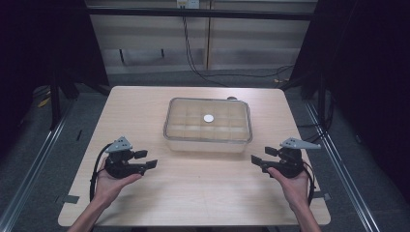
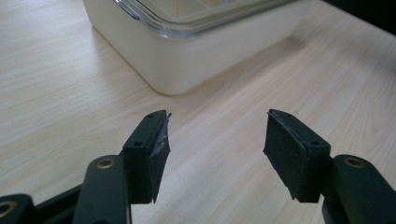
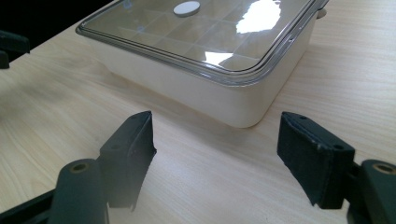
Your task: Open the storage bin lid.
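Both grippers are chunky black units, each topped with a grey three-cornered plate. The left gripper (image 1: 145,159) trails a black cable looping back along the wrist, and the right gripper (image 1: 263,157) has one too. Up close, the jaws have brass-ringed screw holes, and the black pads (image 2: 285,149) look rough and frayed at the edges. Forearms are bare, no sleeves.

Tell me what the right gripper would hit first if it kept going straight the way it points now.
Most likely the near corner of the lidded container: the right gripper, jaws open and empty, points at it across bare table. Depth is hard to judge.
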`<state>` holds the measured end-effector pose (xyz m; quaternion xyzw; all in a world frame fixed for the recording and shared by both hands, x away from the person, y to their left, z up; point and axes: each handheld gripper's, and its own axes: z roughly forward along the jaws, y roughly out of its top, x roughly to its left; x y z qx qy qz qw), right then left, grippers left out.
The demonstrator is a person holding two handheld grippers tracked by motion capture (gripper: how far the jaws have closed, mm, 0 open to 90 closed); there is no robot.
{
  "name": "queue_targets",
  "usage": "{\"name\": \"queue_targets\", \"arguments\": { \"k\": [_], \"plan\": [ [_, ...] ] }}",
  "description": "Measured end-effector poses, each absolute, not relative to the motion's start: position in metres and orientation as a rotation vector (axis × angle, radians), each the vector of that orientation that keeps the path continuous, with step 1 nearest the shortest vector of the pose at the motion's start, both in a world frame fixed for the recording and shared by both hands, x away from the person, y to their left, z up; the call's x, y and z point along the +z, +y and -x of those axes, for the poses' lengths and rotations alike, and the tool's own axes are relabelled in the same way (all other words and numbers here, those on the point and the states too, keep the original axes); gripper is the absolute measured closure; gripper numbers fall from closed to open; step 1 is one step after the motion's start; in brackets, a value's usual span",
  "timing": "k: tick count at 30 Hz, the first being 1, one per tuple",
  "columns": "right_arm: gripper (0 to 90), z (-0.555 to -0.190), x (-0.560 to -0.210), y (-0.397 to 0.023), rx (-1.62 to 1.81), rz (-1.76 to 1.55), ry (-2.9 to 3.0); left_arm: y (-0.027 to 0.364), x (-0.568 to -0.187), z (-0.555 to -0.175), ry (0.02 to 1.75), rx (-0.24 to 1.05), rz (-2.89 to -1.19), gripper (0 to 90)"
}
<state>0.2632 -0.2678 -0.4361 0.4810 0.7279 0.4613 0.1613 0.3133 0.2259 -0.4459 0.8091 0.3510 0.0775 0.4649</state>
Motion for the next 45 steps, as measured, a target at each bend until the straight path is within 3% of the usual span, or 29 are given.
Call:
{"name": "queue_targets", "arguments": {
  "k": [11, 24, 45],
  "plan": [
    [29.0, -0.286, -0.431, -0.261, 1.293, -1.350, 2.090, 0.225, -0.426, -0.326, 0.873, 0.267, -1.951, 34.2],
    [22.8, -0.311, -0.421, -0.263, 1.276, -1.371, 2.109, 0.219, -0.432, -0.355, 0.892, 0.250, -2.004, 33.7],
    [20.4, -0.366, -0.423, -0.256, 1.225, -1.393, 2.119, 0.194, -0.421, -0.399, 0.894, 0.235, -2.018, 27.9]
  ]
}}
